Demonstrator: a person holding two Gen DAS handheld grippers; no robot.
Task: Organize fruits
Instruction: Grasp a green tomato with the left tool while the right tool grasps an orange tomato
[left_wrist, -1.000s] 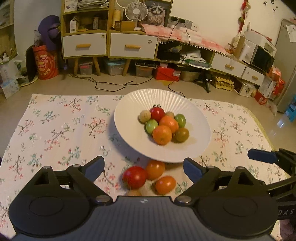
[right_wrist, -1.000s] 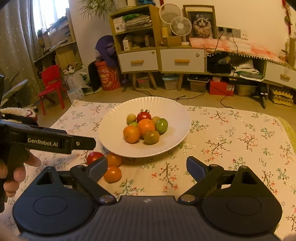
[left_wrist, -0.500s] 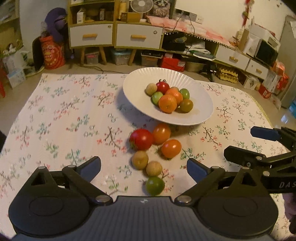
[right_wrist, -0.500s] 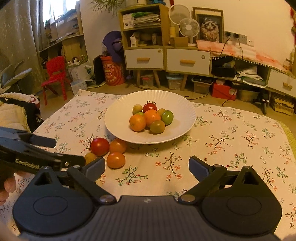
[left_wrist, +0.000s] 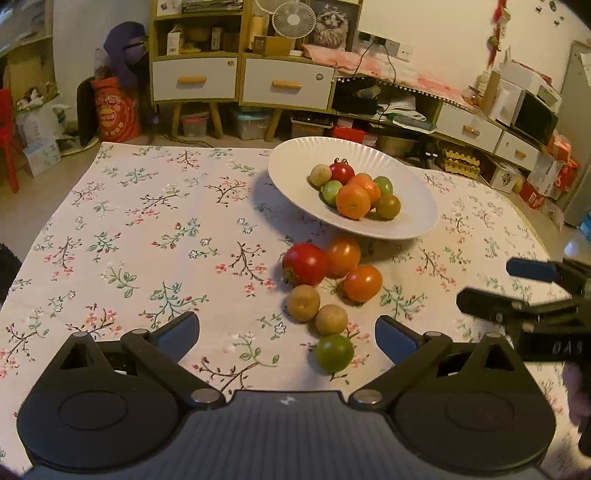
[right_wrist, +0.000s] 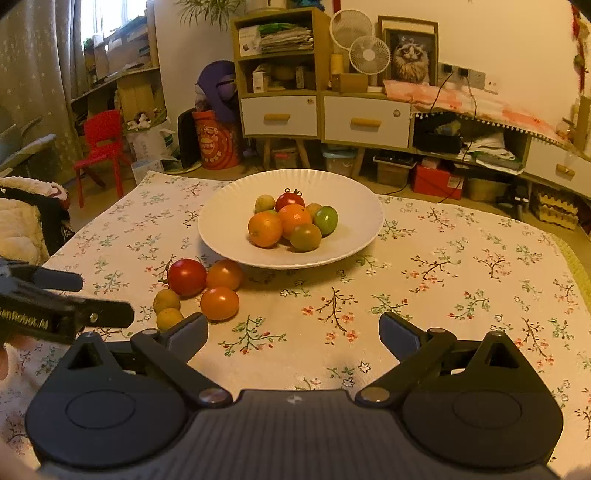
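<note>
Resting round glossy fruits (left_wrist: 334, 275) on floral cloth (left_wrist: 147, 229), ribbed plate (left_wrist: 288, 173), both fingers apart, right opening.

Fruits (left_wrist: 328, 291) beside filled plate (left_wrist: 295, 184)

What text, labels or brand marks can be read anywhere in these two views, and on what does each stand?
"enRobot.AI", start cut off: side of the left gripper, right wrist view.
"DAS", partial: side of the right gripper, left wrist view.
Red bag print, shelf boxes: too blurred to read.
</note>
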